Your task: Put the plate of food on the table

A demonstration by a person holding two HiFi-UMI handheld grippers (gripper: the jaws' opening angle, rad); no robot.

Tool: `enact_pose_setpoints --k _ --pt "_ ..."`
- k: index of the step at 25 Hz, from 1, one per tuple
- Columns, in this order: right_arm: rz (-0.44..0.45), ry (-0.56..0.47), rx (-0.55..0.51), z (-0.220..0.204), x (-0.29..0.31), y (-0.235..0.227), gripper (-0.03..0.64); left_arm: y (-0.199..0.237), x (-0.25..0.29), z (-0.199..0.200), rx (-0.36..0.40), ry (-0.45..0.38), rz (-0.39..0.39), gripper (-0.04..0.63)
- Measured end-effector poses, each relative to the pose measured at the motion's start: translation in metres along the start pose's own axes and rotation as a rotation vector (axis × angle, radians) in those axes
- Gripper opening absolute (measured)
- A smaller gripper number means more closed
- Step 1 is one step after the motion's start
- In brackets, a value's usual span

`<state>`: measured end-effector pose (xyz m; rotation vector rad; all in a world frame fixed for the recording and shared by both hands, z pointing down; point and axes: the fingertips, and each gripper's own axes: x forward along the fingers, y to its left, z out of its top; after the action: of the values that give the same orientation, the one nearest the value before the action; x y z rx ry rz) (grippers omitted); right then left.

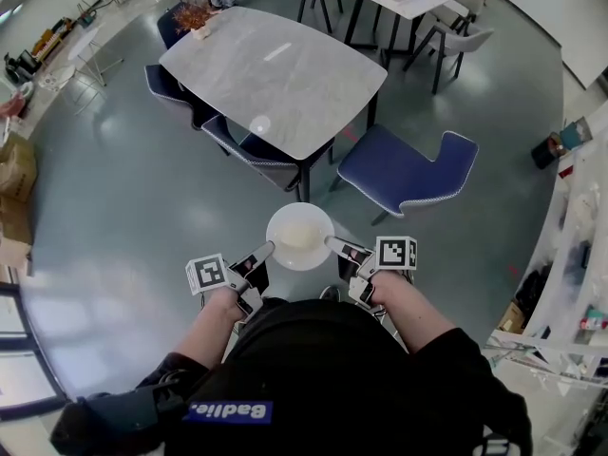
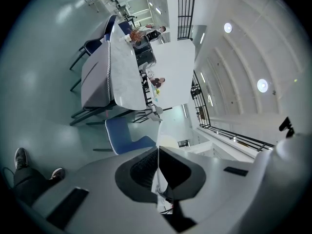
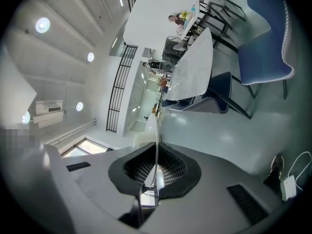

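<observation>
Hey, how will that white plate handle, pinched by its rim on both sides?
The plate is probably stiff: it spans level between the left gripper and right gripper. Its thin glossy rim might slip. The pale food could slide if tipped.

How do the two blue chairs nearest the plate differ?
The left chair is tucked under the grey table, with its seat mostly hidden. The right chair stands pulled out, clear of the table, with its seat fully in view. Both are blue with pale trim.
</observation>
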<state>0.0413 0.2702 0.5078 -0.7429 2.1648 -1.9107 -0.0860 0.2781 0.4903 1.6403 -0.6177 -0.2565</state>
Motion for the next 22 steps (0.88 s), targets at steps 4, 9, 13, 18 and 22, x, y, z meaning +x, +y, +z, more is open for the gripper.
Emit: enact_pose_setpoints --k 4,9,13,18,22 --pt "0.010 0.020 -0.004 0.011 -0.005 -0.002 0.025 0.000 0.009 -0.001 0.006 -0.018 0.015 0.012" --pt "0.006 0.037 -0.002 0.025 -0.003 -0.005 0.025 -0.004 0.020 0.005 -0.002 -0.028 0.000 0.012" --pt "0.013 0.035 -0.003 0.037 0.004 -0.007 0.025 -0.002 0.026 0.016 -0.004 -0.026 0.002 0.012" --pt "0.011 0.019 -0.023 0.039 0.008 -0.012 0.025 0.007 0.028 0.019 0.007 -0.026 -0.019 0.012" --pt "-0.003 0.000 -0.021 0.076 0.040 -0.005 0.025 0.007 0.042 0.070 0.002 -0.004 -0.021 0.012"
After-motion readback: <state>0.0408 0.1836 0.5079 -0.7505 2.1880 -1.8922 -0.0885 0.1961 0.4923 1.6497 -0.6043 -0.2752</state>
